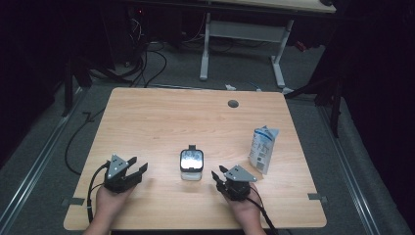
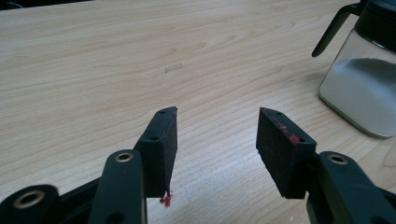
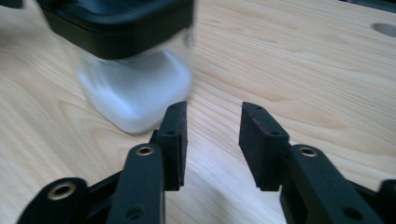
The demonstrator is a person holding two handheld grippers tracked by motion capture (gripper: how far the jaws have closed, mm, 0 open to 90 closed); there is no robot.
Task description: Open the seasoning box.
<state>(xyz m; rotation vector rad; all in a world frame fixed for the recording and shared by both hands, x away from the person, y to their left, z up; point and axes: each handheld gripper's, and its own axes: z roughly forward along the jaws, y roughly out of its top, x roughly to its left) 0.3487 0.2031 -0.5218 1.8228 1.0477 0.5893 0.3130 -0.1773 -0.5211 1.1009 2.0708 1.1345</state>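
The right gripper (image 1: 219,177) has its jaws spread with nothing between them, just beside the glass jar (image 1: 191,165). The left gripper (image 1: 136,166) also has its jaws spread and empty, well apart from it. The jar stands upright on the counter (image 1: 161,117) between both; a carton (image 1: 263,149) stands farther right.

Dim lab: cables (image 1: 147,63), bare table (image 1: 161,117)

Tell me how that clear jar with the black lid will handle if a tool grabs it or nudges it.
The clear jar looks like rigid glass or hard plastic, so probably stiff, smooth-sided and somewhat slippery between pads. Its base appears broad and squarish, so a push would likely slide it on the table rather than roll it. The black lid may make it slightly top-heavy.
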